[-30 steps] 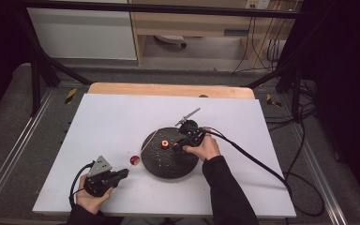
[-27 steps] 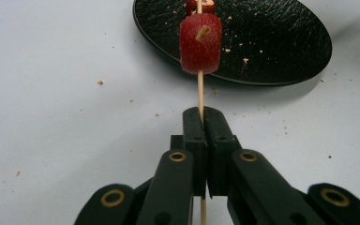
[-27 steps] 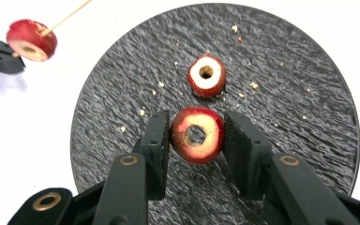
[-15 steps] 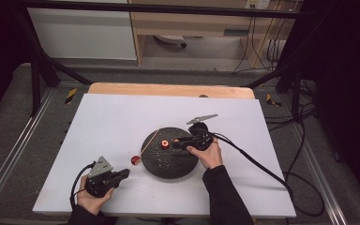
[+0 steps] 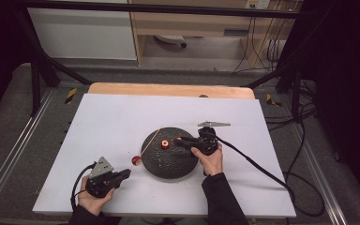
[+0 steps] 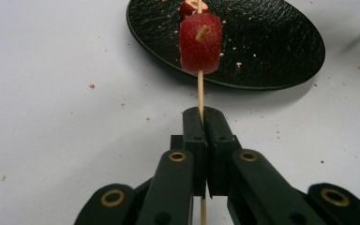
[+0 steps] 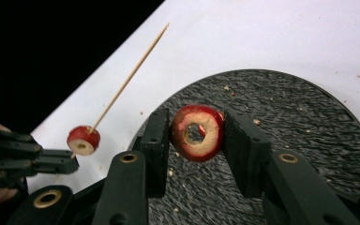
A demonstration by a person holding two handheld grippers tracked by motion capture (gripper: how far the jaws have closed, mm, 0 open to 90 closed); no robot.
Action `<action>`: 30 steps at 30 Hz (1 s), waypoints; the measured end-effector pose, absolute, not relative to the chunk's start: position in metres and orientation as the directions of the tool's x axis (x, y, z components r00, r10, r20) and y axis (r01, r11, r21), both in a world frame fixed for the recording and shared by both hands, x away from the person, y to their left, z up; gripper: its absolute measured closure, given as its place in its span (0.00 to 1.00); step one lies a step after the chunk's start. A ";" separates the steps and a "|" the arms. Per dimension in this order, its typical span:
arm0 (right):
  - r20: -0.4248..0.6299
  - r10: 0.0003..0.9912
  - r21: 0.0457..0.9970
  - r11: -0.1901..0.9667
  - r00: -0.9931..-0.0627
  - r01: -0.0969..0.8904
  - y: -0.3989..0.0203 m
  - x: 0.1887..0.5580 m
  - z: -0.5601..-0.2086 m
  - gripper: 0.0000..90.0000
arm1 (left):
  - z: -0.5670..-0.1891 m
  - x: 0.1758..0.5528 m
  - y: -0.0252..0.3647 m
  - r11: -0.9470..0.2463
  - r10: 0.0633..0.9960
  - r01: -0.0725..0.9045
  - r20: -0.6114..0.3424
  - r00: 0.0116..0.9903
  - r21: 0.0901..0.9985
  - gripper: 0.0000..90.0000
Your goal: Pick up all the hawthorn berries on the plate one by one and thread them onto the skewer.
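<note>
Left gripper (image 6: 201,117): jaws pressed together on a thin wooden skewer (image 6: 200,91), which runs up between the pads and away toward the plate. One red fruit slice (image 6: 200,43) is threaded on the skewer just beyond the jaws; in the left gripper view it hangs in front of the near rim of the black plate (image 6: 272,42). In the high view this gripper (image 5: 122,175) sits at the near left of the white table (image 5: 103,117), same spot as a second ago, with the slice (image 5: 136,161) just off the plate's left edge and the skewer (image 5: 152,139) slanting up over the rim.

Right gripper (image 7: 196,136): jaws clamped on a second red fruit slice (image 7: 198,132), a ring with a cored hole, cut face toward the camera, held over the plate (image 7: 309,122). The pads touch both sides of it. In the high view the gripper (image 5: 178,140) lies level over the plate (image 5: 168,164), pointing left toward the skewer tip. Compared with a second ago, the hand has shifted a little and the grey plate on top of it has swung from tilted to nearly flat. Whether the held slice touches the plate's surface is hard to judge from the blur; it looks raised.

Crumbs speckle the plate and the table near it.
</note>
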State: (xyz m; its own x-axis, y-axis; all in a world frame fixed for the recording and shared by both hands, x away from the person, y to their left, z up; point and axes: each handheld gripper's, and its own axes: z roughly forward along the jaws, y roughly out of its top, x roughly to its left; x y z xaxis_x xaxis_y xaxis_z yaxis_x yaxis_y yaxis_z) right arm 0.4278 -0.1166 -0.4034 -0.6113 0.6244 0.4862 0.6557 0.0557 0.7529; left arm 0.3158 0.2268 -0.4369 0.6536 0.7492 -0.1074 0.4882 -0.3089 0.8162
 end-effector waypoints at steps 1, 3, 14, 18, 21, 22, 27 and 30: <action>0.496 0.618 0.754 0.040 -0.609 0.655 -0.116 0.427 -0.405 0.70 | -0.437 0.316 0.227 -0.308 0.749 0.488 -0.107 0.654 0.817 0.98; 0.512 0.610 0.759 0.008 -0.605 0.651 -0.115 0.425 -0.407 0.70 | -0.437 0.316 0.227 -0.306 0.750 0.488 -0.109 0.653 0.818 0.98; 0.560 0.595 0.774 -0.131 -0.576 0.619 -0.115 0.417 -0.416 0.70 | -0.438 0.314 0.224 -0.303 0.749 0.485 -0.110 0.654 0.820 0.98; 0.575 0.586 0.775 -0.167 -0.571 0.609 -0.113 0.415 -0.417 0.70 | -0.438 0.314 0.223 -0.302 0.748 0.484 -0.110 0.654 0.822 0.98; 0.583 0.583 0.779 -0.203 -0.566 0.593 -0.111 0.412 -0.419 0.70 | -0.438 0.314 0.222 -0.300 0.749 0.482 -0.110 0.654 0.823 0.98; 0.585 0.583 0.781 -0.216 -0.564 0.586 -0.111 0.412 -0.419 0.70 | -0.438 0.313 0.222 -0.299 0.749 0.483 -0.111 0.654 0.823 0.98; 0.609 0.574 0.777 -0.290 -0.548 0.559 -0.107 0.409 -0.421 0.70 | -0.437 0.313 0.221 -0.295 0.749 0.480 -0.113 0.653 0.826 0.98; 0.621 0.572 0.773 -0.330 -0.537 0.542 -0.106 0.409 -0.421 0.70 | -0.437 0.312 0.221 -0.290 0.750 0.480 -0.116 0.652 0.828 0.98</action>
